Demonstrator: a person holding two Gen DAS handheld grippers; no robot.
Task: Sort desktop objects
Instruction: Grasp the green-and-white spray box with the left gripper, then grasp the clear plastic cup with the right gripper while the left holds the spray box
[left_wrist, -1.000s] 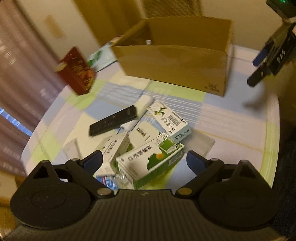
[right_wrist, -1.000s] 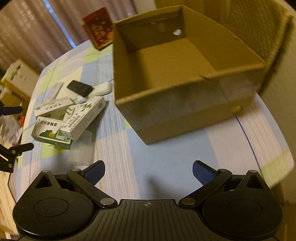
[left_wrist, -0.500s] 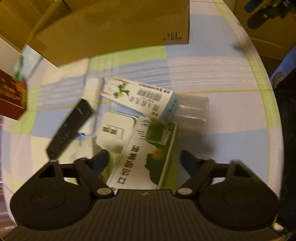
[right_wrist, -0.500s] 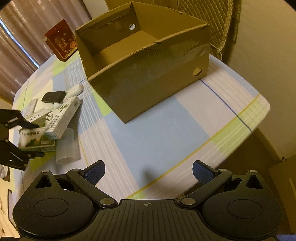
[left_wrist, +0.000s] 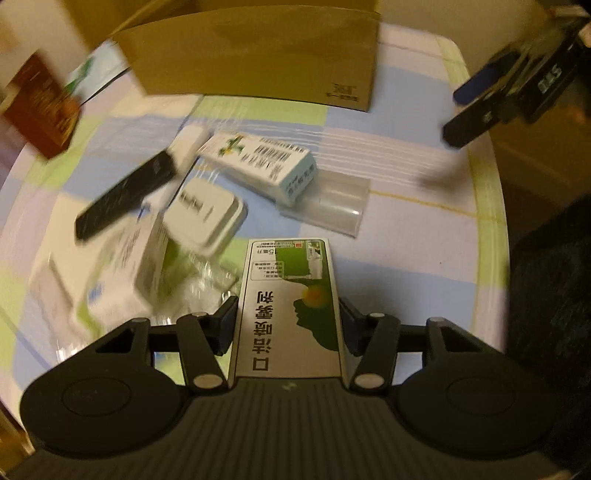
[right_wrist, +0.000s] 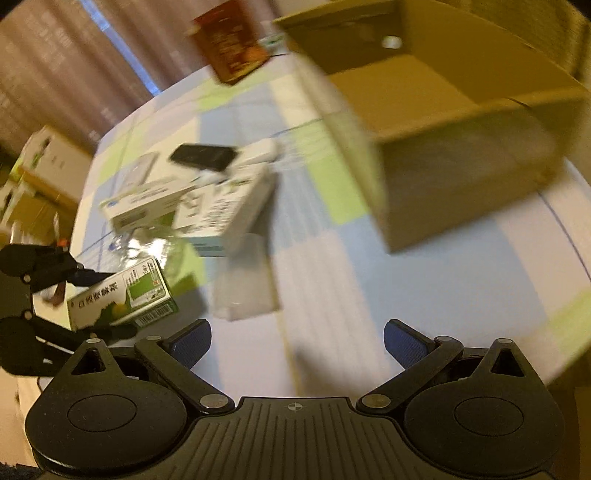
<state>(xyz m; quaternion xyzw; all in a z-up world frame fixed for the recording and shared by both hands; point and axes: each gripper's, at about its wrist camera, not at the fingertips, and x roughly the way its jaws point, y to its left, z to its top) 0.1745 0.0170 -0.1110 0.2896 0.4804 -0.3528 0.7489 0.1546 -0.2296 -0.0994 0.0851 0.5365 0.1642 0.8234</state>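
My left gripper is shut on a green and white medicine box and holds it above the table; the box also shows in the right wrist view. On the table lie a white box with a barcode, a black remote, a white flat case, another white box and a clear plastic cup on its side. My right gripper is open and empty above the table's near edge, and shows at the upper right of the left wrist view.
An open brown cardboard box stands at the back of the table, empty inside in the right wrist view. A dark red box stands at the far left. The table edge runs along the right.
My left gripper has closed on the green and white medicine box and lifted it off the pile. My right gripper has swung left toward the objects.
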